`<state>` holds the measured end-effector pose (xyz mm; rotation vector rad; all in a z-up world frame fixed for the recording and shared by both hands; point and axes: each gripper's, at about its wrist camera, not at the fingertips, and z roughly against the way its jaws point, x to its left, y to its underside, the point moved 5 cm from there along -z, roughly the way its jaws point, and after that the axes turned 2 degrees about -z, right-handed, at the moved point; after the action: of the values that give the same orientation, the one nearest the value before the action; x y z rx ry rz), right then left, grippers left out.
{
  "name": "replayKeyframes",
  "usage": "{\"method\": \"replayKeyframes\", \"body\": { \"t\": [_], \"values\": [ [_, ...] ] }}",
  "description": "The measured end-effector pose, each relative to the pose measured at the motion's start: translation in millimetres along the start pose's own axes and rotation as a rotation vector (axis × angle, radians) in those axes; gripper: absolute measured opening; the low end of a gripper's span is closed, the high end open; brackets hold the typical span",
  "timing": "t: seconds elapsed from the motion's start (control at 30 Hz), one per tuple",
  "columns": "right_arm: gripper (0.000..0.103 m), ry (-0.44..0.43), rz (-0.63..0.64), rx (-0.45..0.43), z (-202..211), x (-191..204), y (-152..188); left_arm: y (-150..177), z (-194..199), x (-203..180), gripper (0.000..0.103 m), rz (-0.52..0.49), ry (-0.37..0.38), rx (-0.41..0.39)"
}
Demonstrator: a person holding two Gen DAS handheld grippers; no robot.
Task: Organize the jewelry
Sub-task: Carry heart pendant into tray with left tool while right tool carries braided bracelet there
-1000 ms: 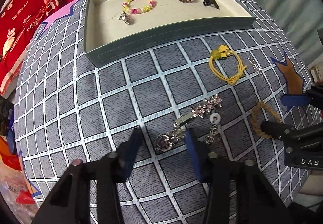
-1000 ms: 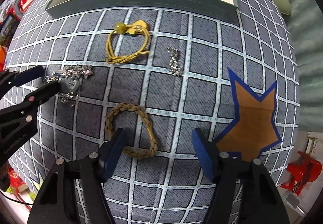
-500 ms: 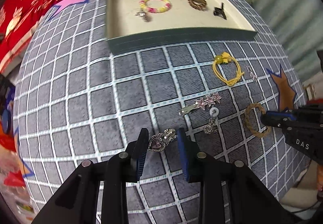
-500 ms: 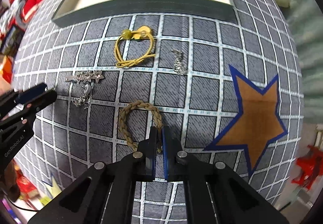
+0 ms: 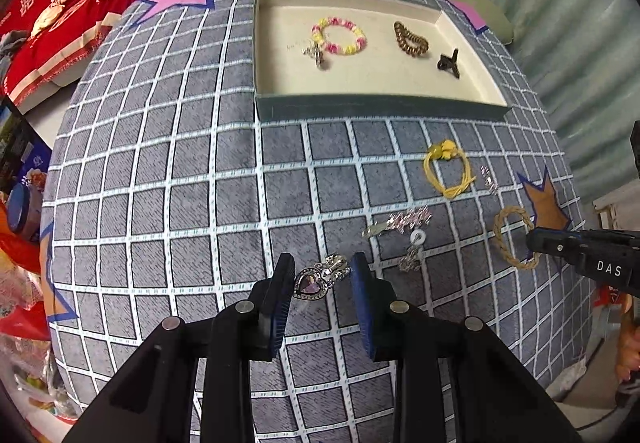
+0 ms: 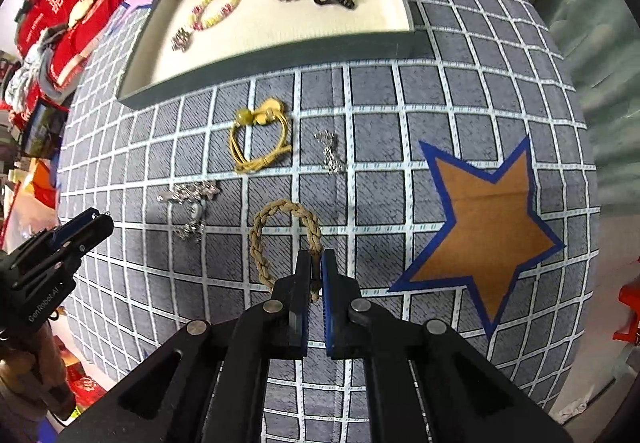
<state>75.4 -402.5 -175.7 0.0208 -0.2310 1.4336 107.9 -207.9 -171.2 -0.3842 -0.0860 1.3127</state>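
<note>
- Left side: the left gripper (image 5: 322, 281) is clenched on a silver clip with a heart-shaped purple stone (image 5: 316, 281), held between its blue pads above the checked grey cloth (image 5: 180, 203). Hard, small and light, I'd say, but smooth metal can twist or slip. The grip spans its length, heart end at one pad and silver end at the other, so I'd carry it gently.
- Just beyond it on the cloth lie a sparkly star hair clip (image 5: 400, 223) and a small silver charm with a white ring (image 5: 414, 251). Both look stiff and tiny; best pinched across the body, low to the fabric.
- Middle, far side: the shallow tray (image 5: 380, 105) already holds a pink-and-yellow bead bracelet (image 5: 340, 36), a silver piece (image 5: 316, 53) touching it, a brown coil hair tie (image 5: 410, 39) and a dark claw clip (image 5: 448, 63). There's free cream floor along the near edge.
- Right of centre: a yellow elastic hair tie (image 6: 258, 139) and a short silver chain piece (image 6: 330, 151) lie on the cloth. The tie is soft and floppy; the chain looks limp and will likely bunch.
- Right side: the right gripper (image 6: 316, 275) is shut tight on one strand of the braided tan cord bracelet (image 6: 280, 239). It's soft and light; the free loop will probably dangle, so it needs clearance over the tray wall.
</note>
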Motion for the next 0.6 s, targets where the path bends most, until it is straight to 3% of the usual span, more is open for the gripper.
{"method": "replayKeyframes", "body": {
  "t": [0.33, 0.6],
  "values": [
    [0.005, -0.049, -0.005, -0.046, 30, -35, -37, -33, 19, -7, 0.039, 0.007, -0.013, -0.063],
    [0.005, -0.075, -0.001, -0.093, 51, -33, -65, -59, 30, -10, 0.039, 0.021, -0.021, -0.107]
  ]
}}
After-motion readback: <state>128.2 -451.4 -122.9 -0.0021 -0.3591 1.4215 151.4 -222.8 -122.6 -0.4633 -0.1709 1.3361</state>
